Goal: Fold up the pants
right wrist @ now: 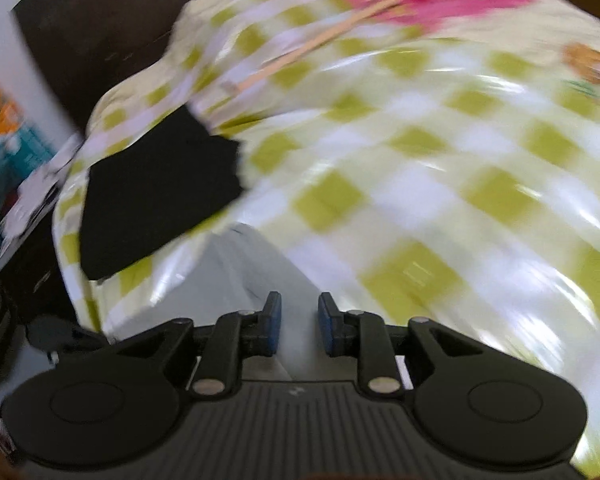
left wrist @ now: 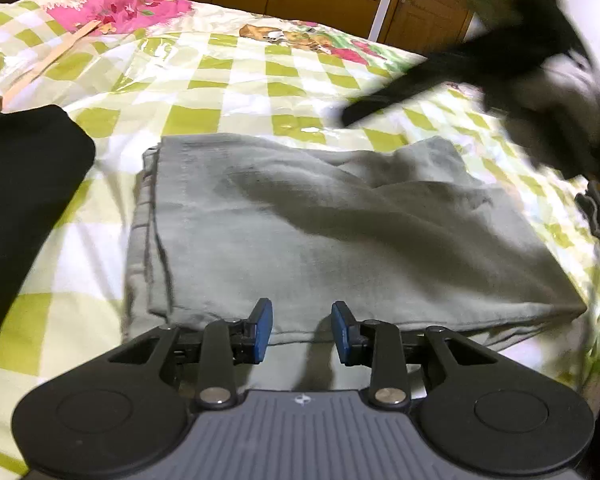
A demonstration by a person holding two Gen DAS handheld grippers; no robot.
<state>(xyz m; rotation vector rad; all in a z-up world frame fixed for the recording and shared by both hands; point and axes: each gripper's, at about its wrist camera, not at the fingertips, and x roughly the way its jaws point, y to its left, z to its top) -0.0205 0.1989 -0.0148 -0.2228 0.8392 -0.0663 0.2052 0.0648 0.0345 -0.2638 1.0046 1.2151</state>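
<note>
Grey pants [left wrist: 340,232] lie folded flat on the bed [left wrist: 236,88], beside a black garment [left wrist: 24,184]. Left gripper [left wrist: 302,330] hovers at the near hem, fingers apart and empty; right gripper [right wrist: 299,328], blurred, also parted, grips nothing, likely withdrawn after a fold.

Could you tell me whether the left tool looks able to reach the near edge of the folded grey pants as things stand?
Probably yes: the left tool is open right over the near edge of the grey pants, with nothing between them.
</note>
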